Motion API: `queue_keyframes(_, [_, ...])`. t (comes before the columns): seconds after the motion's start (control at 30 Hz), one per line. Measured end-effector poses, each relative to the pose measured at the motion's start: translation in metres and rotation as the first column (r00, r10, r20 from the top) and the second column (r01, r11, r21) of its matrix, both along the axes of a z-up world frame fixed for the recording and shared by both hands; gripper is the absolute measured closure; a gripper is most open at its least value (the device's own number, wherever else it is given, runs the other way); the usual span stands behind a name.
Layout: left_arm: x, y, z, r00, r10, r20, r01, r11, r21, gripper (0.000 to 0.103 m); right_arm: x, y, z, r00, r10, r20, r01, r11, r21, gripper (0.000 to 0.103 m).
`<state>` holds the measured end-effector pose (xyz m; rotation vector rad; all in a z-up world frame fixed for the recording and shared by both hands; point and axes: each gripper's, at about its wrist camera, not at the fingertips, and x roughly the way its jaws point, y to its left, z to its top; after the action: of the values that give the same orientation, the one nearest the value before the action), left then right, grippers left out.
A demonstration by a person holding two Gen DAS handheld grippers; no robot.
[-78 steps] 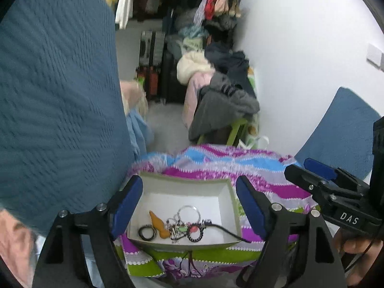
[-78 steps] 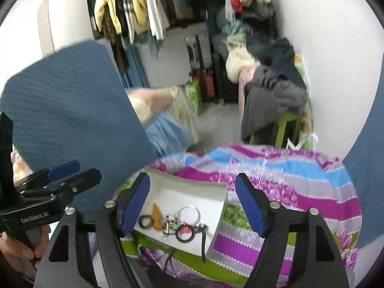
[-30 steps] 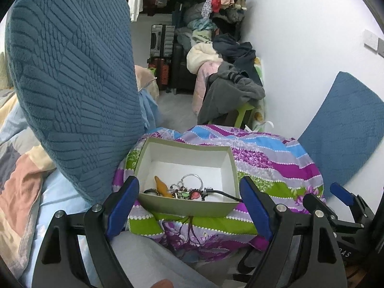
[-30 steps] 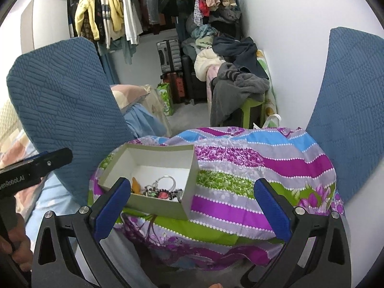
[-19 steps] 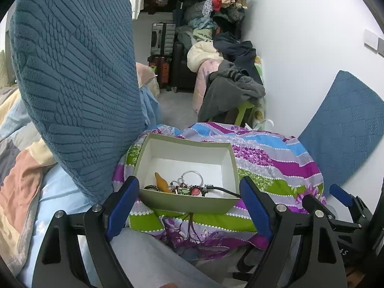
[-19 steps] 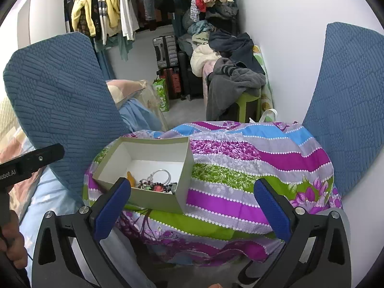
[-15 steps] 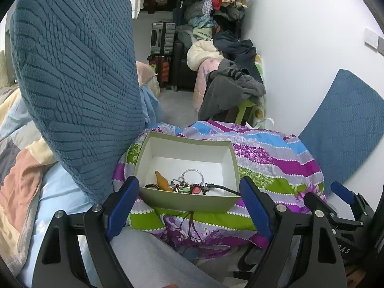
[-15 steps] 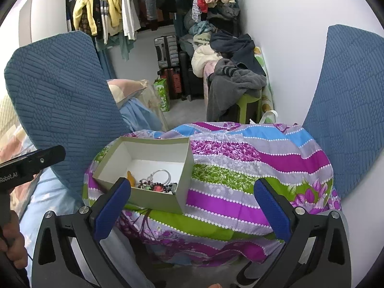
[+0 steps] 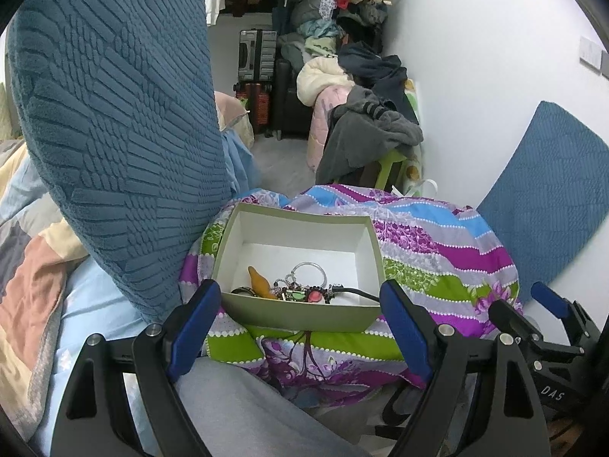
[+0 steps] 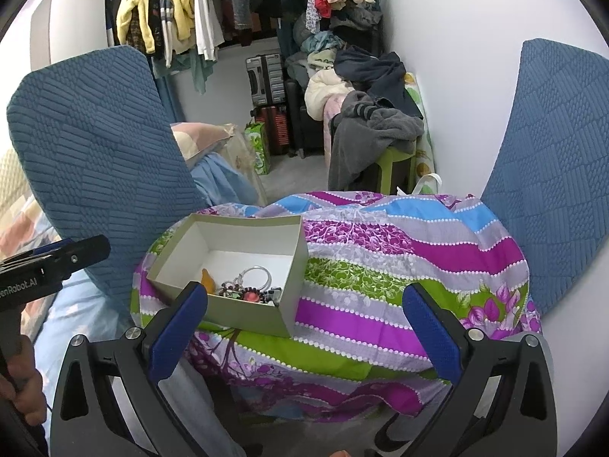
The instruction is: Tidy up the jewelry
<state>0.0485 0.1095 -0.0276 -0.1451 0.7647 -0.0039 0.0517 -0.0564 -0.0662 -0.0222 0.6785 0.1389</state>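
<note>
Left wrist: both claws (image 9: 298, 327) (image 10: 304, 327) apart; rectangular cardboard box (image 9: 300, 314), tangled jewelry (image 9: 293, 287).

Left wrist view: looks forward and down along its own blue fingers (image 9: 194, 323), close to the green box (image 9: 297, 310), which sits centred between them. Right wrist view: same downward tilt, set further right; box (image 10: 243, 310) falls left of centre, striped cloth (image 10: 380, 274) fills the middle. Shared: box, cloth, clothes pile behind. Each view catches the other gripper at its edge
</note>
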Motion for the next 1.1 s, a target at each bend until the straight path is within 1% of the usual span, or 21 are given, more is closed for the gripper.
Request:
queue_keyframes(0.4, [0.004, 0.0016, -0.007, 1.0, -0.002, -0.013, 0.002, 1.0, 0.003, 0.017, -0.0022, -0.0057, 0.0034, 1.0, 0.004, 0.013, -0.004, 1.0, 0.003, 0.0])
queue_keyframes(0.8, [0.0041, 0.0013, -0.0096, 1.0, -0.005, -0.012, 0.005, 1.0, 0.005, 0.017, -0.0008, -0.0073, 0.0009, 1.0, -0.007, 0.002, 0.007, 1.0, -0.008, 0.0])
queue_keyframes(1.1, [0.0028, -0.0035, -0.0086, 1.0, -0.013, -0.013, 0.013, 1.0, 0.02, 0.017, -0.0002, -0.0087, -0.0016, 1.0, -0.011, -0.006, 0.011, 1.0, -0.014, 0.0])
